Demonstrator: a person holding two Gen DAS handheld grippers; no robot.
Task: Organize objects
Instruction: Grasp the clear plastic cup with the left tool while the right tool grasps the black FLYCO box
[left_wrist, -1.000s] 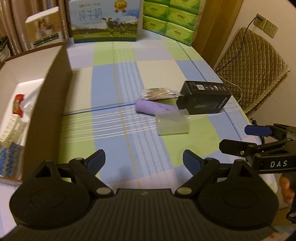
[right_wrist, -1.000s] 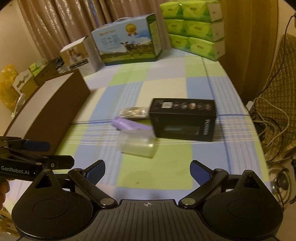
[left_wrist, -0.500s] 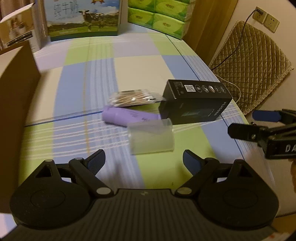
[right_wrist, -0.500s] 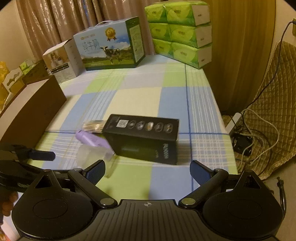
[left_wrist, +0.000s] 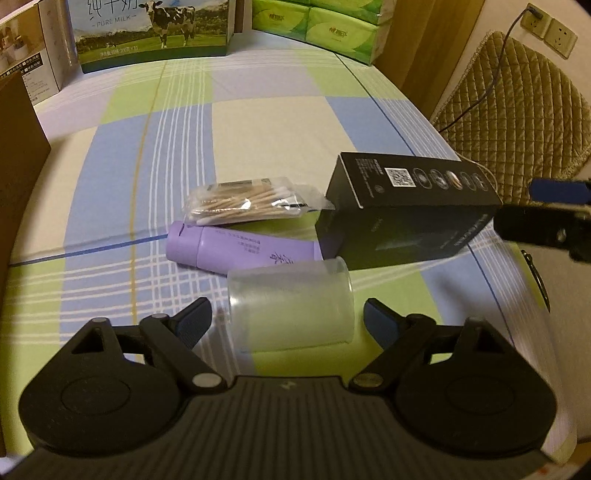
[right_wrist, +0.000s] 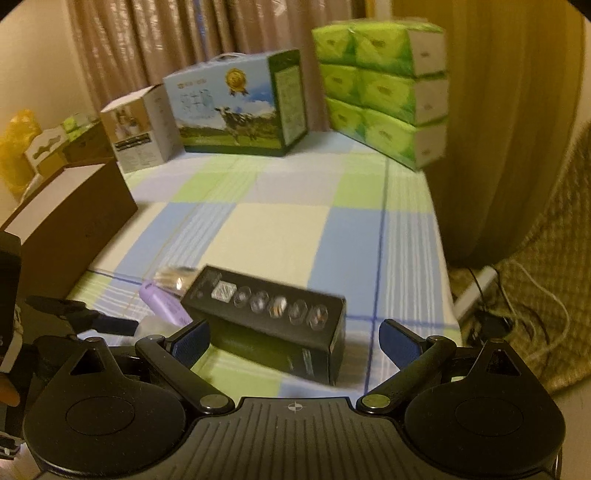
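Jaws of left gripper (left_wrist: 288, 319) wide, just been closing, now straddling the clear cup (left_wrist: 291, 302) lying on the bed; no pad contact yet. Right gripper (right_wrist: 293, 338) wide, now over black box (right_wrist: 269, 325). Pickups imminent.

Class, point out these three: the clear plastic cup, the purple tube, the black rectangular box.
Clear plastic cup (left_wrist: 291, 306), left wrist view, side wall.
Purple tube (left_wrist: 236, 249), left wrist view, body.
Black rectangular box (right_wrist: 269, 306), right wrist view, top face.

Checked cloth (left_wrist: 266, 122) bare across middle; passage free there. Cup (left_wrist: 291, 302), purple tube (left_wrist: 240, 251), swab bag (left_wrist: 247, 203), black box (left_wrist: 406, 210) clustered, touching. Brown carton (right_wrist: 74, 229) blocks left edge.
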